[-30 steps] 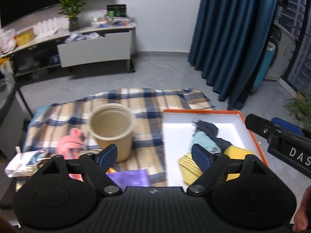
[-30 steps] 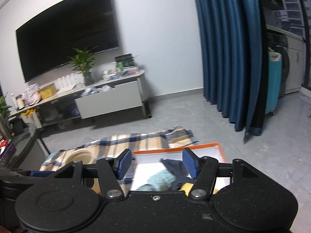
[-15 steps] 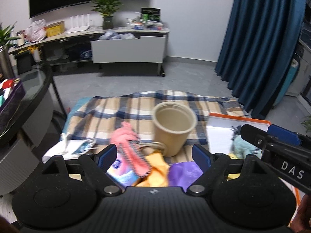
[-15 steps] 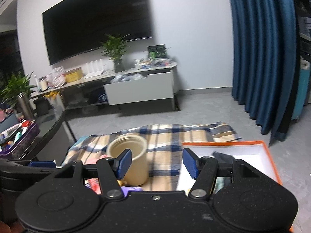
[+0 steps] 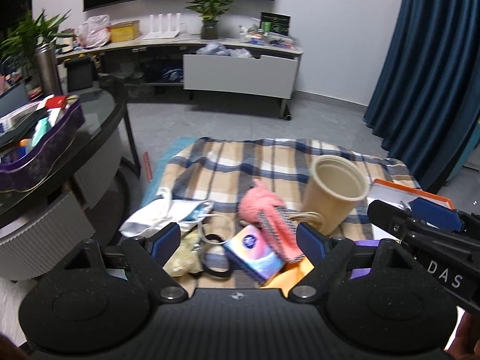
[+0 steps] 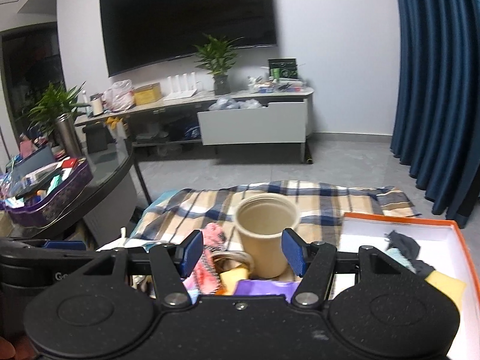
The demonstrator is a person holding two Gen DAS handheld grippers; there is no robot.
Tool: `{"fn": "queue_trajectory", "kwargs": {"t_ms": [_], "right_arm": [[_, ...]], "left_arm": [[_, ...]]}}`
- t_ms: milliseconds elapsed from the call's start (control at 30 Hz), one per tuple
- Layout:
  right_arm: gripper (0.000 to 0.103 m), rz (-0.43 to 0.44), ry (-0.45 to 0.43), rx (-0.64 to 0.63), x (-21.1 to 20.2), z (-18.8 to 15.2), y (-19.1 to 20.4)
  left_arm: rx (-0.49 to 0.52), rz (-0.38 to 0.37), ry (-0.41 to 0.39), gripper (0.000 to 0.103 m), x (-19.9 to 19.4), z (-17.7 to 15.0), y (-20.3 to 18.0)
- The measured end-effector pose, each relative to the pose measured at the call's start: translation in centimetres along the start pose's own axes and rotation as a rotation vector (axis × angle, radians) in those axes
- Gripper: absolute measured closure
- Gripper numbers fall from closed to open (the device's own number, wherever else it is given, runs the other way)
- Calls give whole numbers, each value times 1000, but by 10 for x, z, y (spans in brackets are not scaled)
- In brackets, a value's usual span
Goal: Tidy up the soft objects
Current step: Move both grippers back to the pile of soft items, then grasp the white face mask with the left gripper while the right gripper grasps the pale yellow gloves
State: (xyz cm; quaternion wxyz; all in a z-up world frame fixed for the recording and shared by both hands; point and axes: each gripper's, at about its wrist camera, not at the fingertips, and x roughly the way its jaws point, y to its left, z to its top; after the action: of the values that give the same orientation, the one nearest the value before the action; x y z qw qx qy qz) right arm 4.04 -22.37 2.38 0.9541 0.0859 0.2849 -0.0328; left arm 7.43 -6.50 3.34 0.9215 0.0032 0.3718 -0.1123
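A plaid blanket (image 5: 270, 162) on the floor carries a heap of small things. A pink fluffy piece (image 5: 261, 204) with a hairbrush lies beside a tan cup (image 5: 333, 192), a tissue pack (image 5: 255, 255), a white face mask (image 5: 162, 216), black hair ties (image 5: 214, 267) and a purple pouch (image 6: 264, 286). My left gripper (image 5: 238, 241) hangs open above this heap, holding nothing. My right gripper (image 6: 243, 253) is open and empty over the cup (image 6: 265, 231). An orange-rimmed white box (image 6: 462, 240) at the right holds dark, teal and yellow cloths (image 6: 402, 244).
A dark glass table (image 5: 90, 129) with a purple basket (image 5: 45, 150) of clutter stands at the left. A TV stand (image 5: 240, 72) with an open white drawer is at the back wall, blue curtains (image 5: 426, 66) at the right. Grey floor lies between.
Both views have swung left: the box slid from centre to the right edge, and the cup and heap of small things came in front of the fingers. Both grippers stayed open.
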Motion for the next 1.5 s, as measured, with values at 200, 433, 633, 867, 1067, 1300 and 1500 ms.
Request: {"fn": "queue_trajectory", "kwargs": {"t_ms": [200, 433, 633, 867, 1067, 1300, 1500], "right_arm": [[32, 26, 18, -24, 10, -3, 21], [32, 45, 52, -43, 24, -11, 40], [32, 57, 81, -52, 32, -17, 48], [32, 62, 90, -56, 30, -24, 43], [32, 70, 89, -53, 26, -27, 37], [32, 72, 90, -41, 23, -28, 32], [32, 75, 100, -38, 25, -29, 35]], "left_arm": [[-32, 18, 2, 17, 0, -3, 25], [-57, 33, 25, 17, 7, -9, 44], [-69, 33, 40, 17, 13, -16, 56], [-70, 88, 54, 8, 38, -26, 76], [-76, 95, 57, 8, 64, -22, 88], [-18, 57, 69, 4, 98, -7, 92], [75, 25, 84, 0, 124, -1, 84]]}}
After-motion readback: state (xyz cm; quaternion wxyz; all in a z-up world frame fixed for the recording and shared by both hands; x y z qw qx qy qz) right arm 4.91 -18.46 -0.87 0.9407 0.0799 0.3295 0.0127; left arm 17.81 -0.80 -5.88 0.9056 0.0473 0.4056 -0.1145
